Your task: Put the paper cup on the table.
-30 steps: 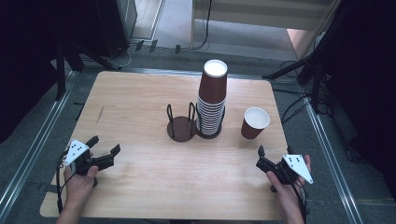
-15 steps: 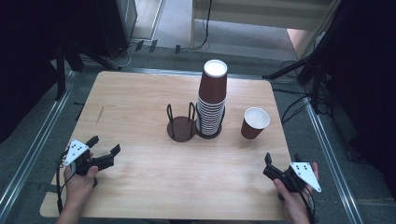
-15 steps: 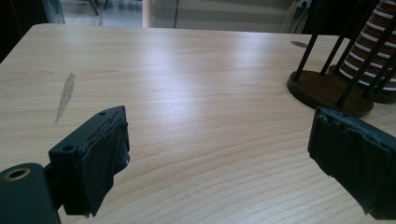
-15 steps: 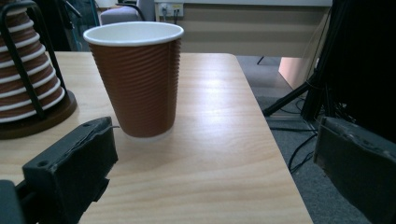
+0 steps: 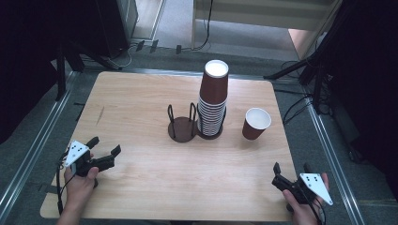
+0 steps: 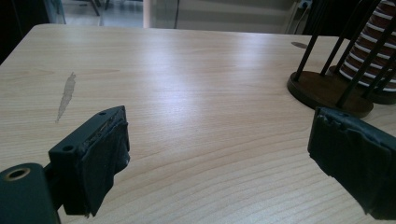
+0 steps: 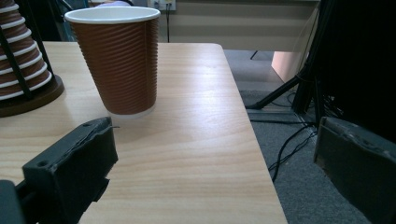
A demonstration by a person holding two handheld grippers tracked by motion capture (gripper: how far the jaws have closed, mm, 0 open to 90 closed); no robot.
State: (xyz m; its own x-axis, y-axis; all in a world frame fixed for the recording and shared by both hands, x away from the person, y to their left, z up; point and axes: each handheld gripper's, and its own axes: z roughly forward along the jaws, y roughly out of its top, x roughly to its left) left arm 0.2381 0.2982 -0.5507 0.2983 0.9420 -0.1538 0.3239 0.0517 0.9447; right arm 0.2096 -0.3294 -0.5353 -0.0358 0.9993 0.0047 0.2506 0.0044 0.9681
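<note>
Wooden table (image 5: 141, 187); both grippers (image 5: 103, 151) (image 5: 291, 168) low, jaws apart.

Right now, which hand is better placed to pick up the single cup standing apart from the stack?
Right. The right gripper sits at the table's near right corner, open, with the single cup just ahead. The left gripper is across the table, facing the empty rack.

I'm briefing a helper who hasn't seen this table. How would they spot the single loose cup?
Start at the tall stack of brown cups in its wire holder at the middle of the wooden table. To its right, apart from it, stands the single cup. It is upright, alone on bare wood, not nested or caged.
</note>
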